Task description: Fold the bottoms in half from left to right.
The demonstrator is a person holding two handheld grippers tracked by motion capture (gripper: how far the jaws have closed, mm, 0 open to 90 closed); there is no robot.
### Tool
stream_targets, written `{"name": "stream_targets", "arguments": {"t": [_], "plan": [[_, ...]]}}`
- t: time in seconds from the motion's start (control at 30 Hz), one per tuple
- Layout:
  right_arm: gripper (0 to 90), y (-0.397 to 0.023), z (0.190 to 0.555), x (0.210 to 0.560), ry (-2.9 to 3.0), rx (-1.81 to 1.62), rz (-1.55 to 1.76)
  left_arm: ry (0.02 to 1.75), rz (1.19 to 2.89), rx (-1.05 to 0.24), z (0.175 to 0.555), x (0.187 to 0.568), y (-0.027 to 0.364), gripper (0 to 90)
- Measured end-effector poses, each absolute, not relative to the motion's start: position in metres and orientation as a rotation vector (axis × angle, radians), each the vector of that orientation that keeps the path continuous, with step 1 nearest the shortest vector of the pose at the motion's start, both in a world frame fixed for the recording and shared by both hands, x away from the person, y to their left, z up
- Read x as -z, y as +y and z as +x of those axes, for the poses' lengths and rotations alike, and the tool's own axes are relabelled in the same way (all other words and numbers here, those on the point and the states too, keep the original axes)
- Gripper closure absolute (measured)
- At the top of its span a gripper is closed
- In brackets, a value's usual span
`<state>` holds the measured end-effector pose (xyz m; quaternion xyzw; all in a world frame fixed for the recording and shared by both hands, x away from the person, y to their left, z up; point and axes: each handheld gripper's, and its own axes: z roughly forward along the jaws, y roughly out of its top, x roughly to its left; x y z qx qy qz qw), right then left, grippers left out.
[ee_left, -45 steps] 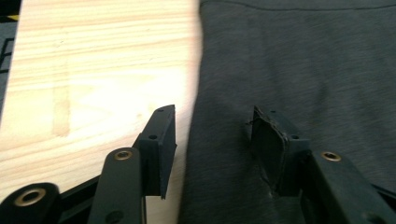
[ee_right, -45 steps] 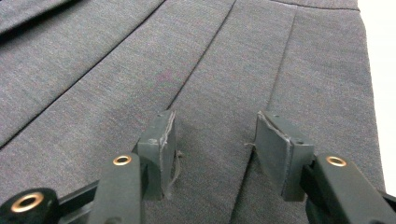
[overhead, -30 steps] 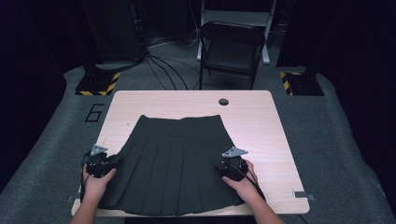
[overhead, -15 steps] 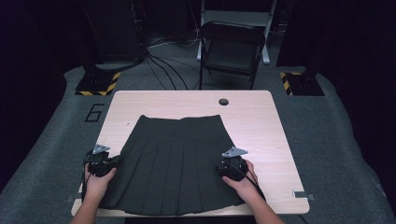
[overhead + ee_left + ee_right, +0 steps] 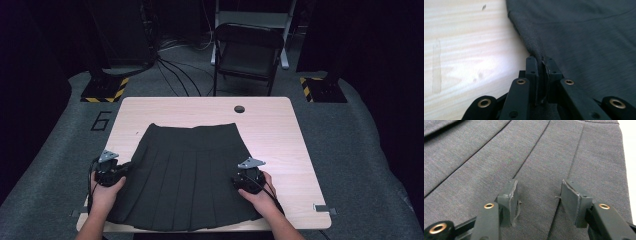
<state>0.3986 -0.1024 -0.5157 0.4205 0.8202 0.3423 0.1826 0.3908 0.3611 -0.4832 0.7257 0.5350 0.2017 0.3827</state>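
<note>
A dark pleated skirt (image 5: 190, 170) lies flat on the light wooden table (image 5: 280, 130), waistband at the far side. My left gripper (image 5: 125, 168) is at the skirt's left edge. Its jaws have just been closing, and in the left gripper view the left gripper (image 5: 542, 67) is shut on the skirt's edge (image 5: 534, 47), with a fold of fabric pinched between the pads. My right gripper (image 5: 236, 180) is over the skirt's right side. In the right gripper view the right gripper (image 5: 539, 192) stands open, its pads (image 5: 510, 195) down on the pleated fabric (image 5: 541, 157).
A round cable hole (image 5: 239, 108) is in the table's far part. A black folding chair (image 5: 247, 50) stands behind the table, with cables on the floor. Striped-base stands (image 5: 105, 89) flank the far corners. Bare wood shows left and right of the skirt.
My left gripper has risen slightly at the skirt's left edge. The right gripper and the rest of the skirt have stayed put.
</note>
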Motion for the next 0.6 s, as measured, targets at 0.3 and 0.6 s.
{"name": "stream_targets", "arguments": {"t": [0.3, 0.6], "plan": [[47.4, -0.103, 0.398, 0.516, 2.313, -0.971, 1.207, 1.232, 1.917, -0.479, 0.391, 0.451, 0.331, 84.1], [47.3, -0.104, 0.398, 0.516, 2.315, -0.968, 1.196, 1.074, 2.041, -0.458, 0.393, 0.437, 0.281, 84.1]]}}
